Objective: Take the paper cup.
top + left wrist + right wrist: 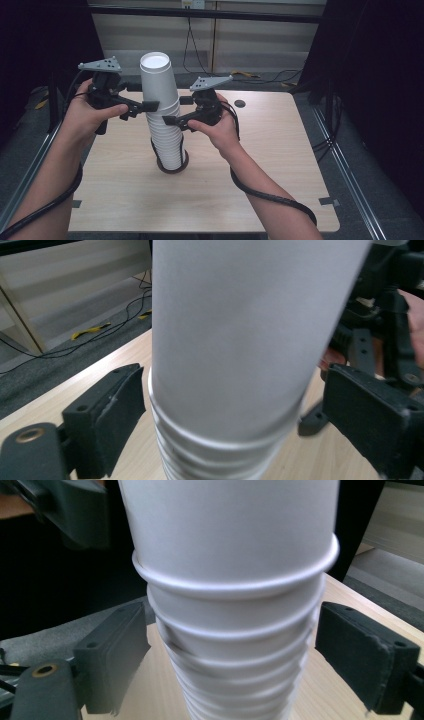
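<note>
A tall stack of upside-down white paper cups stands mid-table on a dark ring. My left gripper reaches in from the left at the upper cups. In the left gripper view the top cup sits between its jaws; the left pad is almost at the rim, and the right pad stands slightly off. My right gripper comes from the right, a little lower. Its jaws are open around the stacked rims, with gaps on both sides.
The wooden table has a small dark round spot at the back right. Cables trail from both grippers along the forearms. Beyond the table's far edge lie floor cables and a wall panel.
</note>
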`<action>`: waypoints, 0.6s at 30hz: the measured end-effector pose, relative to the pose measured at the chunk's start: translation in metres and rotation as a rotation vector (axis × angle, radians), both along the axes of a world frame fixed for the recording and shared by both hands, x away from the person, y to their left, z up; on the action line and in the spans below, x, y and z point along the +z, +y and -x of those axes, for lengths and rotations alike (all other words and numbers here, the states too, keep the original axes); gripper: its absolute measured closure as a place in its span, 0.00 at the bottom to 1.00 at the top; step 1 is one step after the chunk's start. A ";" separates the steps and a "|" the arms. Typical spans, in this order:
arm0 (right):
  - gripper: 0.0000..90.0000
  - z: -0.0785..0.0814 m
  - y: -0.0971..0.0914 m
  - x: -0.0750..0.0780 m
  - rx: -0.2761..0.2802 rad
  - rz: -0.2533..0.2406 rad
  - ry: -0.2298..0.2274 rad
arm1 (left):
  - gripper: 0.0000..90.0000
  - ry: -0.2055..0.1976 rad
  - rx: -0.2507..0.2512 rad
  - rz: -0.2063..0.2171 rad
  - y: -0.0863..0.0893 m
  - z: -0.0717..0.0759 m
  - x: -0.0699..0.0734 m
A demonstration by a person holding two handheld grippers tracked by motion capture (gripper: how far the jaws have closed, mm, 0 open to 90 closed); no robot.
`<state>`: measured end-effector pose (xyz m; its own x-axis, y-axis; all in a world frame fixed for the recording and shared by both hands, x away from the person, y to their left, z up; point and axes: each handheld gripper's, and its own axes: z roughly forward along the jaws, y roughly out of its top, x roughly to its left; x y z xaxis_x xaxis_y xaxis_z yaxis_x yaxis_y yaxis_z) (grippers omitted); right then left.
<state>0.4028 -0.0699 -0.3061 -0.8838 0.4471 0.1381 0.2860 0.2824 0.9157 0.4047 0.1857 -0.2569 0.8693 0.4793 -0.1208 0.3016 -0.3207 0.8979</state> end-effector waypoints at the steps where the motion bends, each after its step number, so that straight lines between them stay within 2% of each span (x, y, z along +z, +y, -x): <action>1: 0.14 0.000 0.001 0.000 -0.005 0.003 -0.004 | 0.09 0.005 -0.006 0.007 -0.002 -0.001 -0.001; 2: 0.14 -0.001 0.001 0.000 -0.009 0.002 -0.007 | 0.08 0.006 -0.014 0.017 -0.004 -0.002 -0.002; 4: 0.14 -0.001 0.002 0.000 -0.012 -0.005 -0.008 | 0.06 0.001 -0.010 0.003 -0.008 -0.003 -0.002; 9: 0.12 -0.004 0.003 -0.003 -0.014 -0.029 0.011 | 0.05 -0.016 -0.005 0.000 -0.014 -0.007 -0.003; 12: 0.12 -0.003 0.004 -0.002 -0.017 -0.022 -0.002 | 0.05 -0.007 -0.002 -0.013 -0.017 -0.010 -0.007; 14: 0.11 -0.004 0.005 -0.001 -0.015 -0.014 -0.006 | 0.05 -0.009 -0.006 -0.003 -0.019 -0.011 -0.009; 18: 0.11 -0.005 0.007 -0.001 -0.015 -0.013 -0.012 | 0.05 -0.032 -0.011 -0.005 -0.022 -0.012 -0.011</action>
